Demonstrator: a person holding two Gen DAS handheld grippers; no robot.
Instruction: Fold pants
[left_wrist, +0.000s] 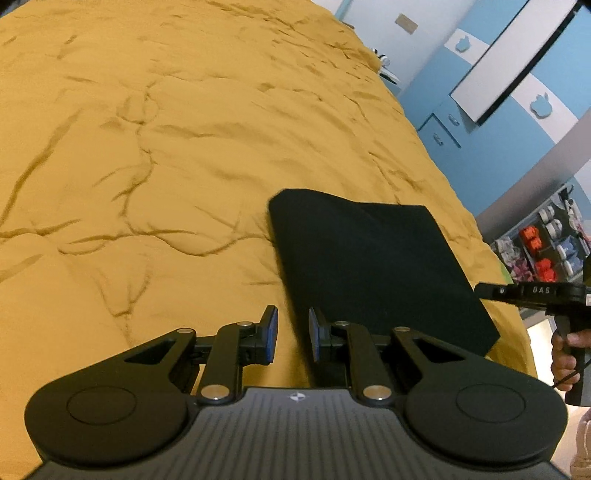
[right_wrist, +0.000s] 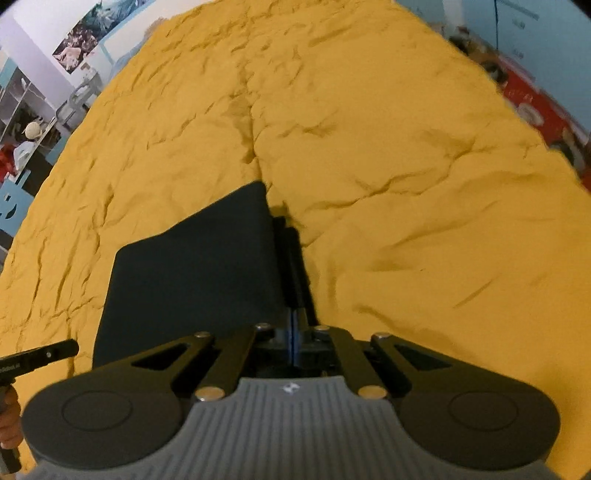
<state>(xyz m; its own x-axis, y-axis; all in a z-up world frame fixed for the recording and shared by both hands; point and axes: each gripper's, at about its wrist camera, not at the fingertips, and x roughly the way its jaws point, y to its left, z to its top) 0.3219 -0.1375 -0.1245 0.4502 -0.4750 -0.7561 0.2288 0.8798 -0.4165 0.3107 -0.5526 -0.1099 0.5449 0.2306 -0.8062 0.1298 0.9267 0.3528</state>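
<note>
On a rumpled mustard bedspread (left_wrist: 147, 147), the left gripper (left_wrist: 293, 338) hovers with its blue-padded jaws parted and empty, just beside the near edge of the black pants (left_wrist: 369, 266), folded into a flat rectangle. At right, the right gripper (right_wrist: 293, 332) has its jaws pressed together, gripping nothing visible.

- Soft, even indoor light; the yellow bedspread (left_wrist: 184, 147) is bright, with shallow shadows in its creases.
- The black pants (left_wrist: 373, 266) show almost no detail.
- Fisheye bending curves the edges; corners go dark.
- Background furniture at the upper right is smeared.
</note>
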